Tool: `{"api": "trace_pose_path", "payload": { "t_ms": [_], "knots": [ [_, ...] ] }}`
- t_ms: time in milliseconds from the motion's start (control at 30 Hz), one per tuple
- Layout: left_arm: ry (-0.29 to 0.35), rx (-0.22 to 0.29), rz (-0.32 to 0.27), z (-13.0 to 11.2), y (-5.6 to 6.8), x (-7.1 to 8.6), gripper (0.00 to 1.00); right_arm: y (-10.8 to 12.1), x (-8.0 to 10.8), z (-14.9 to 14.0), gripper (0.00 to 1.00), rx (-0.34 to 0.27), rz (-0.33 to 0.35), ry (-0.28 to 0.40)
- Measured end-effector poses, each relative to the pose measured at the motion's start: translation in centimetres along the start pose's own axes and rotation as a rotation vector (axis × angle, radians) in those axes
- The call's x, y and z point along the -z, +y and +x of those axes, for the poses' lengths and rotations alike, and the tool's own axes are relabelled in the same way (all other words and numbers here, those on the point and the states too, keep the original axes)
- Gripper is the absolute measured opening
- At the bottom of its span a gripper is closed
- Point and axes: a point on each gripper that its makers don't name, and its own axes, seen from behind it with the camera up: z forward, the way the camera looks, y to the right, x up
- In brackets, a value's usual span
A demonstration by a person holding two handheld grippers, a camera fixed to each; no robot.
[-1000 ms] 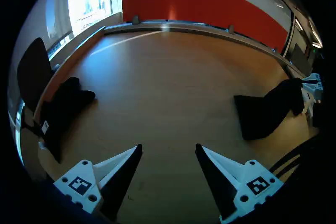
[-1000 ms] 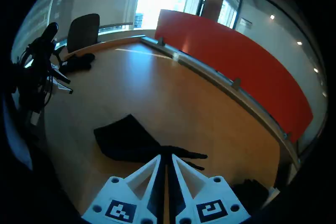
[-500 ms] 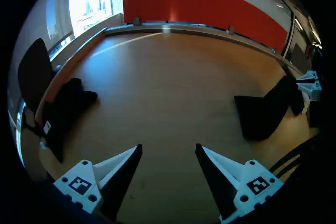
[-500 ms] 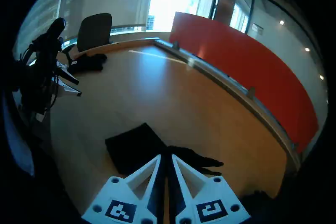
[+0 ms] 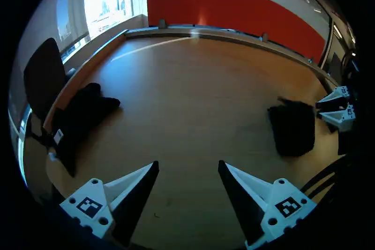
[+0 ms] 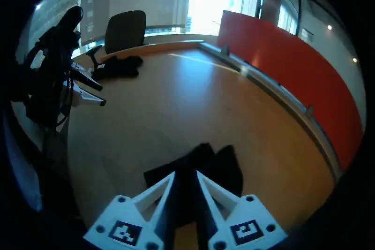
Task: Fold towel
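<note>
Right gripper view: right gripper [image 6: 185, 177] is nearest, its fingers a narrow gap apart with the black towel [image 6: 220, 165] dark between them. Whether both fingers press the cloth cannot be told. The towel lies bunched on the wooden table [image 6: 187, 100], close to its near edge. This view also records the left gripper [image 6: 93, 90] off the table's left edge, fingers spread, nothing between them.

Left gripper view: left gripper [image 5: 187, 170] has its fingers wide apart over bare table [image 5: 197, 90], holding nothing. The towel [image 5: 293, 128] sits as a compact dark block by the table's right edge, and the right gripper [image 5: 333, 109] is at its far side.

Farther off, a dark cloth heap [image 5: 79, 114] lies at the left edge beside a chair [image 5: 42, 79]. A red partition [image 5: 234, 11] lines the far edge.
</note>
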Motion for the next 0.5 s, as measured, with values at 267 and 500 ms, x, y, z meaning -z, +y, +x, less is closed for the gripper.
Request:
{"api": "trace_pose_path", "payload": {
  "t_ms": [267,500],
  "knots": [
    [-0.004,0.009,0.008,-0.5,-0.5,0.1,0.94,0.2,0.0,-1.3,0.77,-0.036,-0.007,-0.021],
    [-0.003,0.002,0.003,-0.3,-0.3,0.0,0.94,0.8,0.3,-2.5,0.77,-0.072,-0.029,-0.031]
  ]
}}
